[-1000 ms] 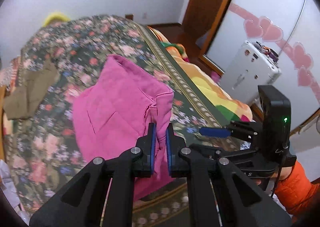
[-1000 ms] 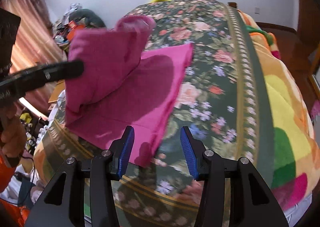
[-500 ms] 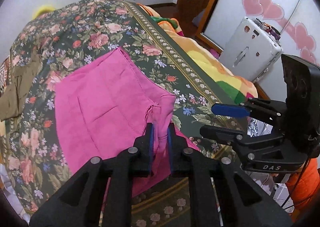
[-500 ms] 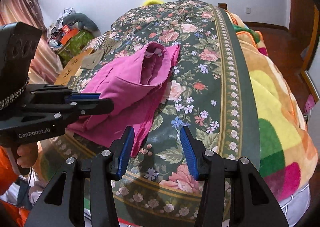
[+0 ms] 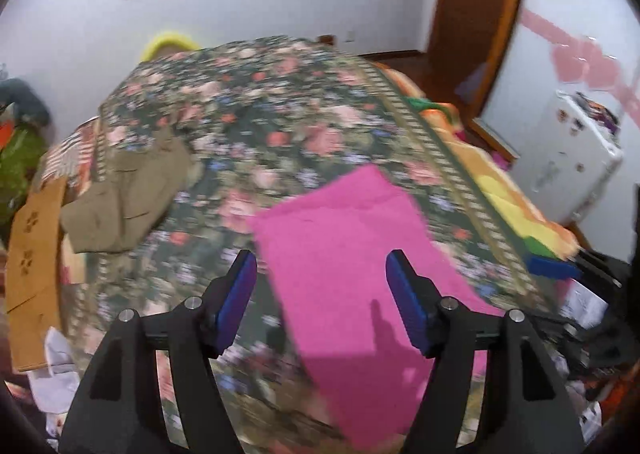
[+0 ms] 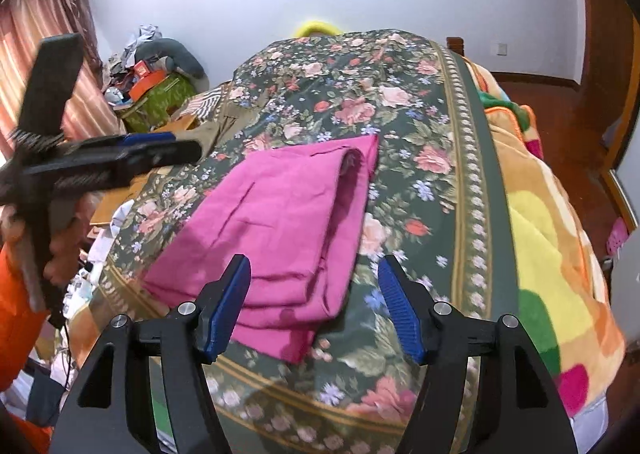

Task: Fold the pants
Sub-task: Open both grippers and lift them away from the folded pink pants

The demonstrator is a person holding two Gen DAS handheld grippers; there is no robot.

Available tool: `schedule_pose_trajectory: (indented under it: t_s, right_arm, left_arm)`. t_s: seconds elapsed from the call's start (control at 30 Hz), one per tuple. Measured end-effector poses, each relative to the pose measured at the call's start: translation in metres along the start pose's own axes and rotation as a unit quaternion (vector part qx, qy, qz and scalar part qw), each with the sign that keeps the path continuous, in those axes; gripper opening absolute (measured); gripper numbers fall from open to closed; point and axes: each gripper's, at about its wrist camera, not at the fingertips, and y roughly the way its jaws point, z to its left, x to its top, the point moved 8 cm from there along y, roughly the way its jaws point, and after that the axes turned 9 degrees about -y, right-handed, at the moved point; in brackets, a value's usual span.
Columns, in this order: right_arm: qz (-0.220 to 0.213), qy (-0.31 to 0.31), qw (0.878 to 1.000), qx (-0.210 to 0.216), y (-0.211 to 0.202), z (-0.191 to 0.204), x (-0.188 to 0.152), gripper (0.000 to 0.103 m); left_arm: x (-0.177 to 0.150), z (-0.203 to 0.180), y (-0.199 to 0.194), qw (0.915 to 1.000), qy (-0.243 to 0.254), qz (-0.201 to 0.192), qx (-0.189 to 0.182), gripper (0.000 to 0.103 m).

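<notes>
My left gripper (image 5: 320,290) and right gripper (image 6: 314,294) both gape, holding nothing. Folded pink pants (image 6: 280,222) lie at twelve o'clock on the floral bedspread (image 6: 400,102).

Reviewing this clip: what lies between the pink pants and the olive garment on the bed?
Only bare floral bedspread. The left wrist view shows the pink pants and the olive garment apart, with nothing lying between them.

Matt cloth pants (image 6: 280,222), seemingly plush floral blanket (image 6: 400,110)
</notes>
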Motion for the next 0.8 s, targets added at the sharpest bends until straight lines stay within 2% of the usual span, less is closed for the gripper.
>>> schedule_pose_trajectory:
  t_s: [0.07, 0.23, 0.37, 0.43, 0.53, 0.63, 0.7, 0.73, 0.8]
  right_arm:
    - [0.006, 0.002, 1.0, 0.006, 0.011, 0.003, 0.001, 0.064]
    - [0.036, -0.005, 0.999, 0.005, 0.042, 0.006, -0.009, 0.064]
    - [0.052, -0.009, 0.999, 0.01, 0.055, 0.004, -0.02, 0.064]
    - [0.048, 0.001, 0.999, 0.019, 0.054, -0.001, -0.023, 0.066]
    - [0.053, 0.01, 0.998, 0.009, 0.054, -0.01, -0.025, 0.066]
    - [0.056, 0.015, 0.998, 0.013, 0.052, -0.015, -0.025, 0.066]
    - [0.058, 0.011, 0.998, 0.006, 0.05, -0.017, -0.024, 0.066]
    - [0.057, 0.008, 0.998, 0.002, 0.049, -0.017, -0.022, 0.066]
    - [0.053, -0.002, 0.999, -0.008, 0.046, -0.018, -0.017, 0.066]
  left_arm:
    - [0.01, 0.021, 0.016, 0.9997, -0.008, 0.008, 0.023, 0.067]
    - [0.026, 0.049, 0.054, 0.9986, -0.02, 0.033, 0.037, 0.067]
    - [0.037, 0.047, 0.087, 0.9979, 0.001, 0.05, 0.041, 0.068]
    - [0.039, 0.042, 0.106, 0.9968, 0.019, 0.068, 0.037, 0.074]
    - [0.038, 0.036, 0.137, 0.9935, 0.039, 0.1, 0.038, 0.075]
    - [0.03, 0.038, 0.164, 0.9879, 0.063, 0.12, 0.075, 0.075]
    - [0.026, 0.045, 0.173, 0.9802, 0.101, 0.103, 0.135, 0.084]
    - [0.025, 0.047, 0.172, 0.9803, 0.107, 0.088, 0.14, 0.088]
    - [0.02, 0.053, 0.167, 0.9824, 0.094, 0.09, 0.133, 0.088]
